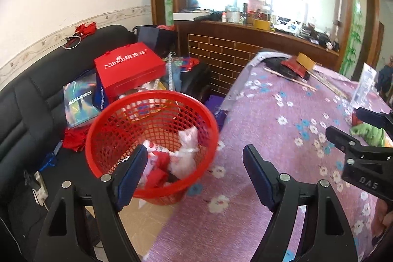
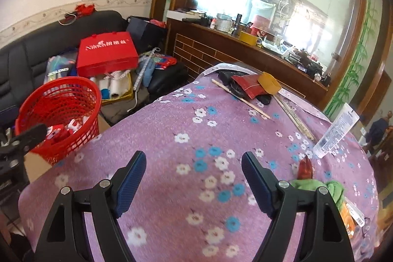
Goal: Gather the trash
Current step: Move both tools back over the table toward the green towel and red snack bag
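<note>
A red mesh basket (image 1: 152, 129) stands beside the table on a cardboard box, with white and red crumpled wrappers (image 1: 186, 151) inside. My left gripper (image 1: 196, 154) hovers open and empty over the basket's right rim and the table edge. My right gripper (image 2: 194, 158) is open and empty above the purple floral tablecloth (image 2: 172, 114). To its right lie a green wrapper (image 2: 316, 184), a red foil wrapper (image 2: 304, 167) and an orange packet (image 2: 351, 213). The left wrist view shows the right gripper (image 1: 343, 120) open near the green wrapper (image 1: 368, 134).
A white tube (image 2: 336, 131) stands at the table's right. Sticks (image 2: 240, 97), a red packet (image 2: 248, 87) and a yellow tape roll (image 2: 269, 82) lie at the far end. A black sofa (image 1: 29, 100) holds a red box (image 1: 130, 65) and bags. A cluttered wooden counter (image 2: 245, 50) is behind.
</note>
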Tool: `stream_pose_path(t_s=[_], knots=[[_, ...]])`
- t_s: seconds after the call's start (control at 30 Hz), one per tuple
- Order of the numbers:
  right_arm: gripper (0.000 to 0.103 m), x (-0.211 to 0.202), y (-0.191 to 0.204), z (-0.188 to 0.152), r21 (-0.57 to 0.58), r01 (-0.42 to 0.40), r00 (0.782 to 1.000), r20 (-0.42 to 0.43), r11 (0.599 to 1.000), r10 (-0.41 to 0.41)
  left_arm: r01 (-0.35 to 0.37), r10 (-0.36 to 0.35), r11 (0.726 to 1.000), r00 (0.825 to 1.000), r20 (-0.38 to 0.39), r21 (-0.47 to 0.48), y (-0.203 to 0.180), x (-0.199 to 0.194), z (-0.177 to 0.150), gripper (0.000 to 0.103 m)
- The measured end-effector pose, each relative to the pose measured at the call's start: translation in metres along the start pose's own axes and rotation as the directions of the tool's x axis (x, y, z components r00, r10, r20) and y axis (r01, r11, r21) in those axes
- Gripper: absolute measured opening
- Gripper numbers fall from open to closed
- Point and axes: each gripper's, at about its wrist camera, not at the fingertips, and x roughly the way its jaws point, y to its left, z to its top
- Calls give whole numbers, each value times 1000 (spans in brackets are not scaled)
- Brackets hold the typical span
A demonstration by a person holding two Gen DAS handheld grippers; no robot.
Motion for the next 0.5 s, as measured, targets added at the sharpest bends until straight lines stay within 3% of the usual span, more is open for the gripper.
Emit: stream_pose_path(t_s=[0.27, 0.5], knots=[[84, -15, -40, -21, 61, -54, 998, -29, 997, 56, 47, -45, 997, 999, -27, 56, -35, -6, -6, 79], [84, -20, -38, -24, 48, -47, 998, -33, 998, 48, 42, -40, 997, 999, -34, 64, -40, -16, -11, 79]])
